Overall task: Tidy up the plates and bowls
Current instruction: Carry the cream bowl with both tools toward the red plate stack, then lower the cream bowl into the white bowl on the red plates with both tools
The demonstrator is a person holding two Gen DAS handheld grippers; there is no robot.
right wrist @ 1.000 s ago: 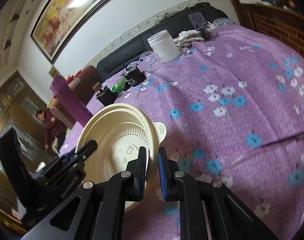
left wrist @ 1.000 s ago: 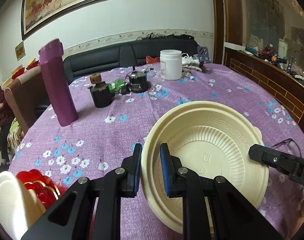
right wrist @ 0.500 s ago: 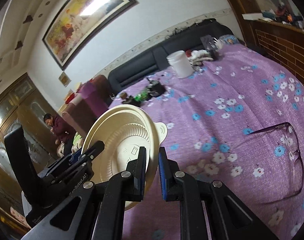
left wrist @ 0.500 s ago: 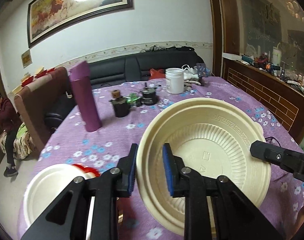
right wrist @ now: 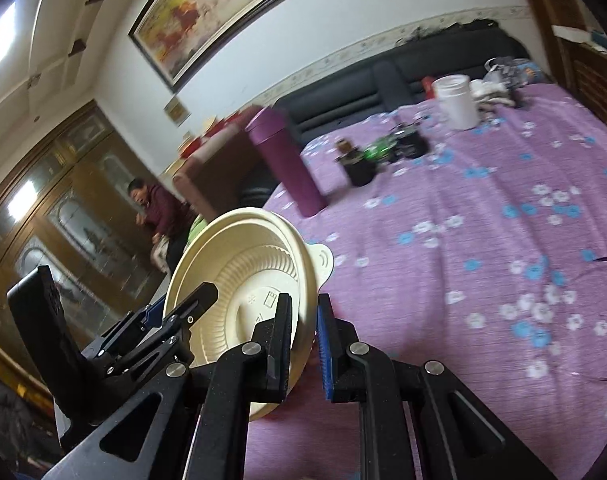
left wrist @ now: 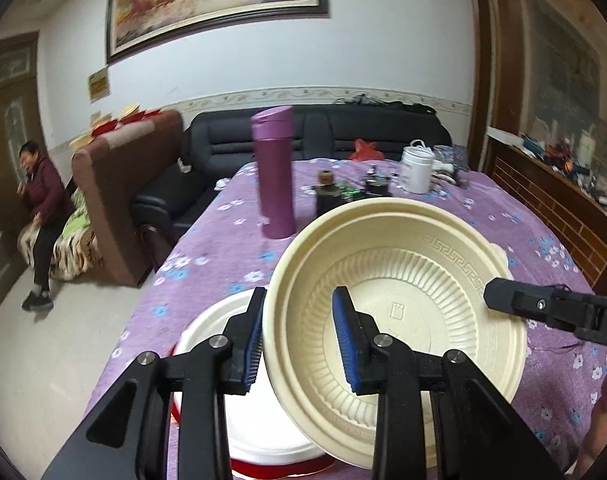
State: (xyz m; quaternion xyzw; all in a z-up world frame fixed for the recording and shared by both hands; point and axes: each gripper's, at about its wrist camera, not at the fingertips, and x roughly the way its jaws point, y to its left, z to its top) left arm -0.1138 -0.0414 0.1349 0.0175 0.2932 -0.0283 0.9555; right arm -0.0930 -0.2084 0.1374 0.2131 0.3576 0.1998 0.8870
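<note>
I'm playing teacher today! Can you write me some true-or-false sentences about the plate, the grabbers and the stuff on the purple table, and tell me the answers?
1. Both grippers hold the cream bowl by its rim. True: the left gripper and the right gripper pinch opposite edges.
2. The purple bottle lies on its side. False: it stands upright.
3. The bowl rests flat on the tablecloth. False: it is held up and tilted.
4. A white jar stands at the far end. True.
5. A white plate shows below the left gripper. True.
</note>
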